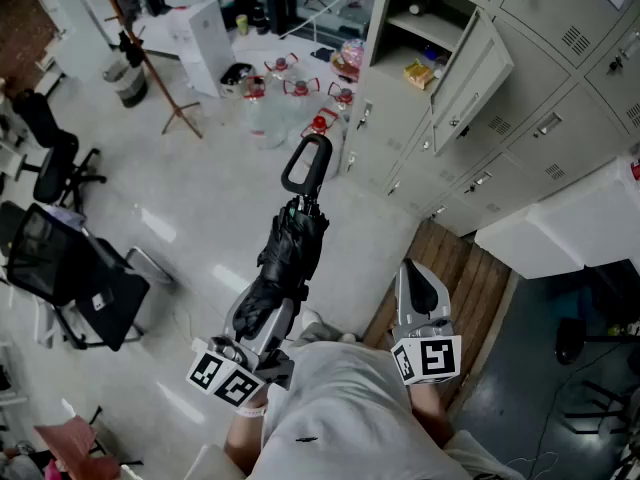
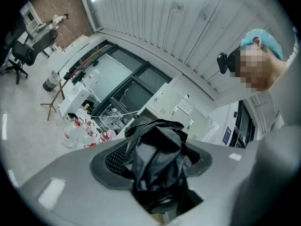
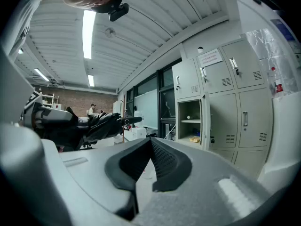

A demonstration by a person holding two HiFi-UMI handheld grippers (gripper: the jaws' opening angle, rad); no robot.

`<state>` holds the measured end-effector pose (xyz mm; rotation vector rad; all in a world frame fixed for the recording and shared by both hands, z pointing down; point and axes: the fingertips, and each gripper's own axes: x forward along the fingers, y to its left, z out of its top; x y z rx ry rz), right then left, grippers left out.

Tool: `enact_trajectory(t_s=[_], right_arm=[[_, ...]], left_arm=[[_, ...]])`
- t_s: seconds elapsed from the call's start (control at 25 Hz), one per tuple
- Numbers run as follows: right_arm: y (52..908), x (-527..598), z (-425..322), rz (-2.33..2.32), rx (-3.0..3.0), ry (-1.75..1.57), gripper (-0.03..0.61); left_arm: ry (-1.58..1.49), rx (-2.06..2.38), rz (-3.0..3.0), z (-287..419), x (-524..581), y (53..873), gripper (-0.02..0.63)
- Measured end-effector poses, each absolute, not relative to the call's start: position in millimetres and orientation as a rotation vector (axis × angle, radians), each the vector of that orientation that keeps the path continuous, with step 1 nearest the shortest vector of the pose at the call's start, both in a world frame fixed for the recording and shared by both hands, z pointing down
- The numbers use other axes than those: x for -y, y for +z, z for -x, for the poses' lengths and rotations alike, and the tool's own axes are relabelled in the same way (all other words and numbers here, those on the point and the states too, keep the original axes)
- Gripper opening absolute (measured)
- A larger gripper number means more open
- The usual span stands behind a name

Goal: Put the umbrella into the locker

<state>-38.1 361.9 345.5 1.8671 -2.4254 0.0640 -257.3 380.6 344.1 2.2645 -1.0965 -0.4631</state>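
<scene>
The umbrella (image 1: 290, 253) is not in the locker yet: you hold it out level in front of you, above the pale floor (image 1: 200, 218) and to the left of the lockers in the head view.

The grey locker bank (image 1: 560, 98) takes up the upper right of that view. The open locker (image 1: 425, 23) stands at the bank's left end, and its door (image 1: 470, 68) is swung out towards you. Two black office chairs (image 1: 80, 278) sit well apart from the umbrella on your left.

The umbrella itself is black and folded, its fabric bunched. Its loop handle (image 1: 306, 165) points away from you, towards a cluster of clear water jugs (image 1: 290, 98) with red caps at the foot of the lockers.

Your left gripper (image 1: 262, 313) is clamped on the umbrella near the end closest to you, with both pads pressed into the crumpled fabric (its own view shows little else). Your right gripper (image 1: 420, 288) hangs beside it over the wooden strip (image 1: 450, 268). Its jaws are closed together with nothing between them, and it points towards the open locker.

On that locker's lower shelf lies a small yellow object (image 1: 418, 71).
</scene>
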Motion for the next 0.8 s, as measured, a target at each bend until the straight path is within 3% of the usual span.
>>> enact_trajectory(t_s=[0.44, 0.8], right_arm=[[352, -473, -8, -1.91, 2.434, 0.077, 0.002], [354, -503, -36, -1.939, 2.452, 0.103, 0.002]], left_arm=[[-0.479, 0.981, -2.18, 192, -490, 365, 0.29], [-0.453, 0.945, -2.171, 161, -510, 367, 0.29]])
